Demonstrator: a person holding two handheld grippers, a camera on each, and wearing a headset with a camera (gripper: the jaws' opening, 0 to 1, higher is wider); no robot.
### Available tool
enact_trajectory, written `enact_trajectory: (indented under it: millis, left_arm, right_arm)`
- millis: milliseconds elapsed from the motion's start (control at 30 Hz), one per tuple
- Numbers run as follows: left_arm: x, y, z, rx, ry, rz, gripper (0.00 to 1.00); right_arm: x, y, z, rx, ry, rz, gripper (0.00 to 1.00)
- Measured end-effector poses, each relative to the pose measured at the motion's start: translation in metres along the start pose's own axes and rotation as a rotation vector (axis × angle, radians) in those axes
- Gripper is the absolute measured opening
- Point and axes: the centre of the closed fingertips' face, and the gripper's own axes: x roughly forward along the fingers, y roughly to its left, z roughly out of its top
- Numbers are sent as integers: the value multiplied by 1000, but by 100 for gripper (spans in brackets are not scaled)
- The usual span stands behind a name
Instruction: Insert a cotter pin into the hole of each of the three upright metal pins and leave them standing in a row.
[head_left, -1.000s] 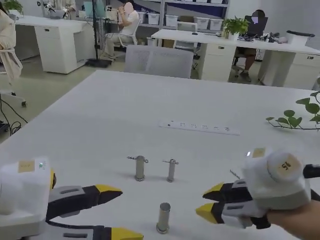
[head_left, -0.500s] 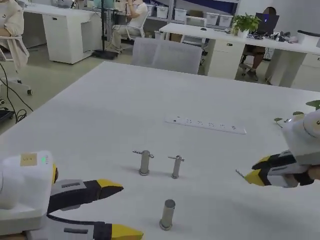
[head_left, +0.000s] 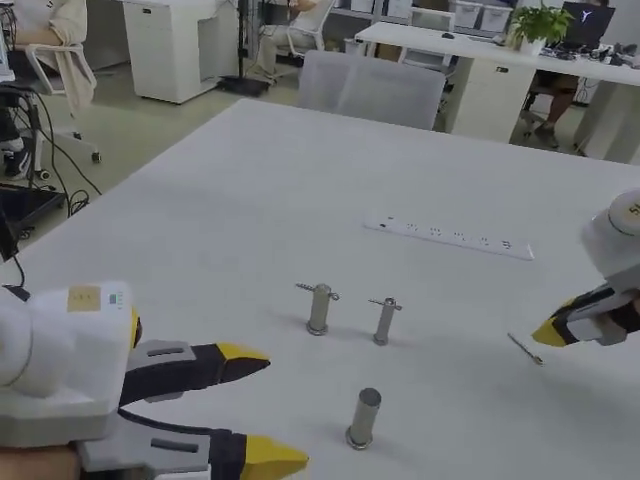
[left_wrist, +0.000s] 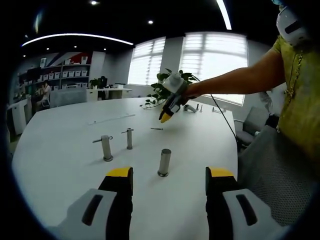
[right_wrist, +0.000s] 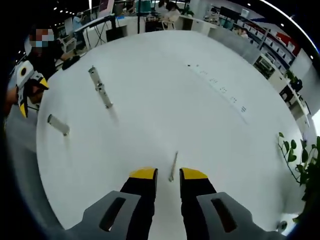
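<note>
Plainly thin, light and slippery, the cotter pin (head_left: 524, 348) wanted a mid-shank pinch; right claw (right_wrist: 168, 173) and left claw (left_wrist: 170, 172) hung released

- Two metal pins (head_left: 319, 310) (head_left: 385, 321) stand side by side near the middle of the table (head_left: 200, 220), each with a cotter pin through its top.
- A third metal pin (head_left: 364, 418) stands in front of them, nearer the person.
- A power strip (head_left: 448, 237) lies behind the pins, farther across the table.
- A loose cotter pin (head_left: 525, 348) lies flat on the table to the right of the pins, just ahead of the right gripper (head_left: 545, 335).
- The left gripper (head_left: 285, 410) sits at the near left, to the left of the third pin.
- A chair (head_left: 370, 90) stands behind the far edge of the table.
</note>
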Motion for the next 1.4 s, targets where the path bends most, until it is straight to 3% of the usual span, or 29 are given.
enact_trajectory:
  millis: [333,533,1067,1100,1133,1267,1400]
  left_arm:
    - [-2,2,-2,-9,-5,4,57]
    - [-2,3,-4,-17,-6,7,56]
    - [-5,7,-10,-35,-10,11,55]
    - [-5,8,-11,-36,-7,11,54]
    - [-5,8,-11,-35,-5,12,54]
    - [-7,9,-11,-37,-8,15,54]
    - [-4,10,-12,-39,-5,14,54]
  right_arm:
    - [22,-8,-11,27,118,1,15]
    - [32,-11,-16,36,160,7,13]
    - [36,-14,-16,65,221,33,11]
    - [36,-14,-17,52,232,33,10]
    - [33,-18,-24,-4,275,32,9]
    - [34,-17,-23,57,256,53,10]
    - [35,-16,-23,-4,279,46,9]
